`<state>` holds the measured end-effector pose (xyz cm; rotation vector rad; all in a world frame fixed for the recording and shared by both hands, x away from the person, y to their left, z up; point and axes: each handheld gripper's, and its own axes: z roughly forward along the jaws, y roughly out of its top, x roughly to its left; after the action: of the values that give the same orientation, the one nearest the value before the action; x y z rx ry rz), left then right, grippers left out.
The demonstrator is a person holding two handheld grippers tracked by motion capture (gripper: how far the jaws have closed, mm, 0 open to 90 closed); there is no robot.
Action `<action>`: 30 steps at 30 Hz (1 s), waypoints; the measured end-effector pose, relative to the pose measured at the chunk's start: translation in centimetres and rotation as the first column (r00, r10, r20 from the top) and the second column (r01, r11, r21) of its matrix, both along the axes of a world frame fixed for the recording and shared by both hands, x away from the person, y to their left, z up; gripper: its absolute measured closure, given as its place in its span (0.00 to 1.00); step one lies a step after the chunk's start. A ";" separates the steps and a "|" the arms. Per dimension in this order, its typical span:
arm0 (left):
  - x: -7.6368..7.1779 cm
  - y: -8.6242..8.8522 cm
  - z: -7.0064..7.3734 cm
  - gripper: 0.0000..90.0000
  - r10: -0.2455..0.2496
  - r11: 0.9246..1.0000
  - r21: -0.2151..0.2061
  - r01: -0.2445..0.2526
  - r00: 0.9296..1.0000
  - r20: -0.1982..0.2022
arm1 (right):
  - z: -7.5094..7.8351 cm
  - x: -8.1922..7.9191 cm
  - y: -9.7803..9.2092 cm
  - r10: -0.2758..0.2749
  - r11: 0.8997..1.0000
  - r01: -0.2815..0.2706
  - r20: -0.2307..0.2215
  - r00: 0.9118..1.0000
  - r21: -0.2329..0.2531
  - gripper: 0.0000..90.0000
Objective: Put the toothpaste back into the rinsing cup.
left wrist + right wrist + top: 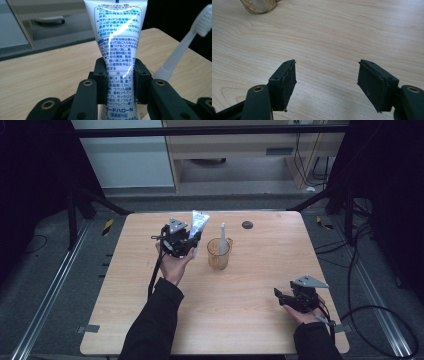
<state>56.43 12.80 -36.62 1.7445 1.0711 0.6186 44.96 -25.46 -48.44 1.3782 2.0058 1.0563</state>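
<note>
Gripping a toothpaste tube (117,50), left tongs (119,82) flank the toothbrush (180,50) in its cup (219,254); right tongs (327,85) gape wide.

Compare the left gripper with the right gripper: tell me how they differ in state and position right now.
The left gripper is shut on the toothpaste tube, while the right gripper is open with nothing between its jaws. The left gripper is raised beside the amber cup, which holds a toothbrush; the right gripper sits low near the table's near right corner, well away from the cup. Both are black two-jaw grippers, each held in a hand.
</note>
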 end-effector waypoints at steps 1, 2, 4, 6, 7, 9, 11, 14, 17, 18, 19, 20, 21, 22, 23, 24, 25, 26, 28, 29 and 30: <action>0.1 -0.1 0.1 0.77 0.003 1.000 -0.005 -0.003 1.000 0.010 | 0.0 0.0 0.0 -0.001 1.000 0.001 -0.002 1.000 0.005 0.34; 0.3 -0.1 0.3 0.77 0.005 1.000 -0.010 -0.005 1.000 0.015 | -0.1 0.0 0.0 0.000 1.000 0.000 0.001 1.000 0.001 0.34; 0.6 -0.3 0.4 0.77 0.011 1.000 -0.030 -0.010 0.999 0.032 | -0.1 0.0 0.1 0.003 1.000 -0.003 -0.003 1.000 0.001 0.34; 1.0 -0.6 0.4 0.77 0.015 0.999 -0.045 -0.013 0.999 0.039 | -0.1 0.0 0.1 0.002 1.000 -0.002 0.003 1.000 -0.002 0.34; 1.1 -0.8 0.4 0.77 0.017 0.999 -0.049 -0.015 0.999 0.042 | -0.1 0.0 0.1 0.002 1.000 -0.002 0.006 1.000 -0.002 0.34; 1.4 -1.1 0.5 0.77 0.018 0.999 -0.052 -0.015 0.999 0.050 | 0.0 -0.1 0.2 0.002 1.000 -0.002 0.003 1.000 0.005 0.34; 1.5 -1.6 0.5 0.77 0.019 0.998 -0.058 -0.015 0.998 0.062 | -0.1 -0.1 0.1 0.003 1.000 -0.003 0.007 1.000 -0.001 0.34; 1.6 -2.1 0.4 0.77 0.016 0.997 -0.076 -0.010 0.997 0.074 | -0.1 0.0 0.1 0.001 1.000 -0.001 0.008 1.000 -0.005 0.34; 1.8 -2.6 0.0 0.77 0.014 0.997 -0.075 -0.009 0.997 0.072 | -0.1 -0.1 0.1 0.000 1.000 0.000 0.007 1.000 -0.003 0.34; 1.8 -2.7 -0.1 0.77 0.014 0.997 -0.072 -0.009 0.998 0.069 | -0.1 -0.1 0.1 -0.001 1.000 0.001 0.009 1.000 -0.006 0.34; 1.8 -2.8 -0.2 0.77 0.015 0.997 -0.072 -0.010 0.998 0.066 | -0.1 -0.1 0.1 0.000 1.000 0.001 0.013 1.000 -0.012 0.34; 1.9 -2.9 -0.3 0.77 0.016 0.997 -0.076 -0.011 0.998 0.066 | -0.1 -0.1 0.1 -0.001 1.000 0.001 0.010 1.000 -0.011 0.34; 1.9 -2.9 -0.4 0.77 0.019 0.996 -0.083 -0.014 0.998 0.066 | -0.1 -0.1 0.1 -0.001 1.000 0.001 0.014 1.000 -0.015 0.34; 2.0 -3.0 -0.5 0.77 0.022 0.996 -0.093 -0.016 0.997 0.070 | -0.1 -0.1 0.1 -0.001 1.000 0.001 0.015 1.000 -0.016 0.34; 2.0 -3.0 -0.5 0.77 0.024 0.995 -0.097 -0.017 0.997 0.074 | -0.1 -0.1 0.1 0.000 1.000 0.001 0.018 1.000 -0.020 0.34; 2.1 -3.1 -0.5 0.77 0.026 0.995 -0.103 -0.018 0.997 0.077 | -0.1 -0.1 0.1 0.000 1.000 0.000 0.021 1.000 -0.022 0.34; 2.2 -3.1 -0.5 0.77 0.032 0.994 -0.109 -0.023 0.996 0.082 | -0.1 -0.2 0.0 0.000 1.000 0.001 0.022 1.000 -0.020 0.34; 2.3 -3.1 -0.6 0.77 0.038 0.993 -0.115 -0.028 0.996 0.085 | -0.1 -0.2 0.0 -0.001 1.000 0.001 0.022 1.000 -0.019 0.34; 2.5 -3.1 -0.6 0.77 0.045 0.991 -0.127 -0.033 0.995 0.087 | -0.1 -0.2 0.0 -0.002 1.000 0.003 0.019 1.000 -0.020 0.34; 2.6 -3.1 -0.7 0.77 0.048 0.991 -0.133 -0.036 0.995 0.088 | -0.2 -0.2 0.0 -0.003 1.000 0.004 0.018 1.000 -0.019 0.34; 2.7 -3.1 -0.8 0.77 0.050 0.990 -0.138 -0.037 0.995 0.088 | -0.2 -0.2 0.0 -0.004 1.000 0.004 0.019 1.000 -0.020 0.34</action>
<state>59.10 9.66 -37.46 1.5644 1.0654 0.6312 44.77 -25.50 -48.63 1.3564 1.9940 1.0414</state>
